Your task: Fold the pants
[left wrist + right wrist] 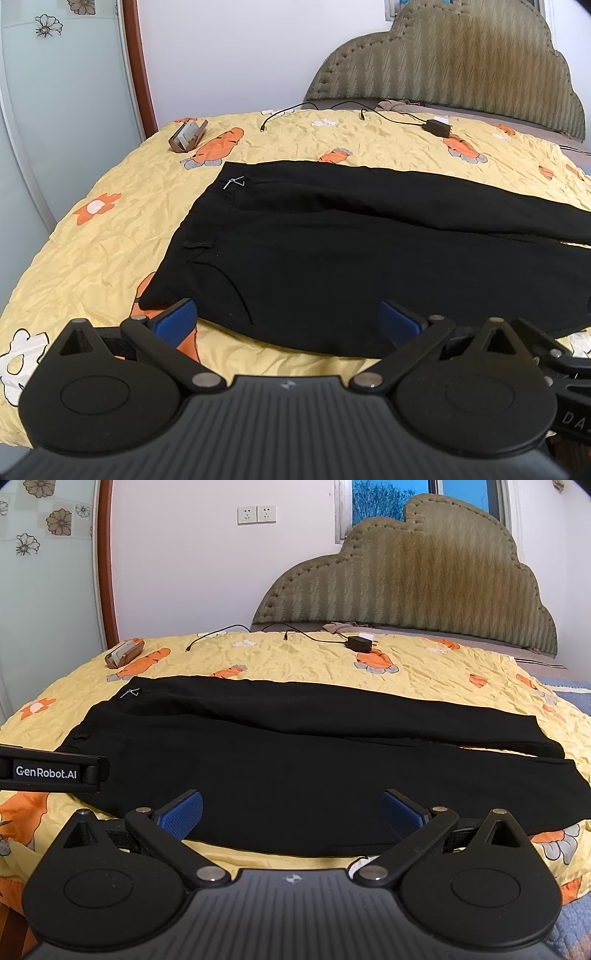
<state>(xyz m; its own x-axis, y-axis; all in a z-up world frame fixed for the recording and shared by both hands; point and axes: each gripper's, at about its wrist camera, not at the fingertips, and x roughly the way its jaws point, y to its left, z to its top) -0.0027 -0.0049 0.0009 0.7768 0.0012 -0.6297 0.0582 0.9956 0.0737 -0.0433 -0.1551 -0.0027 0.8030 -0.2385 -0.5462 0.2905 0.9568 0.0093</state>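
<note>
Black pants (351, 258) lie flat on a yellow carrot-print bedspread (92, 251), waistband to the left, the two legs side by side running right. They also show in the right wrist view (295, 753). My left gripper (288, 321) is open and empty, its blue pads over the near edge of the pants by the waist. My right gripper (291, 812) is open and empty, over the near edge of the near leg. The left gripper's body (51, 770) shows at the left of the right wrist view.
A brown case (188, 136) lies at the far left of the bed. A black charger (437, 127) with cables (284, 112) lies near the padded headboard (461, 62). A glass door (55, 110) stands at the left.
</note>
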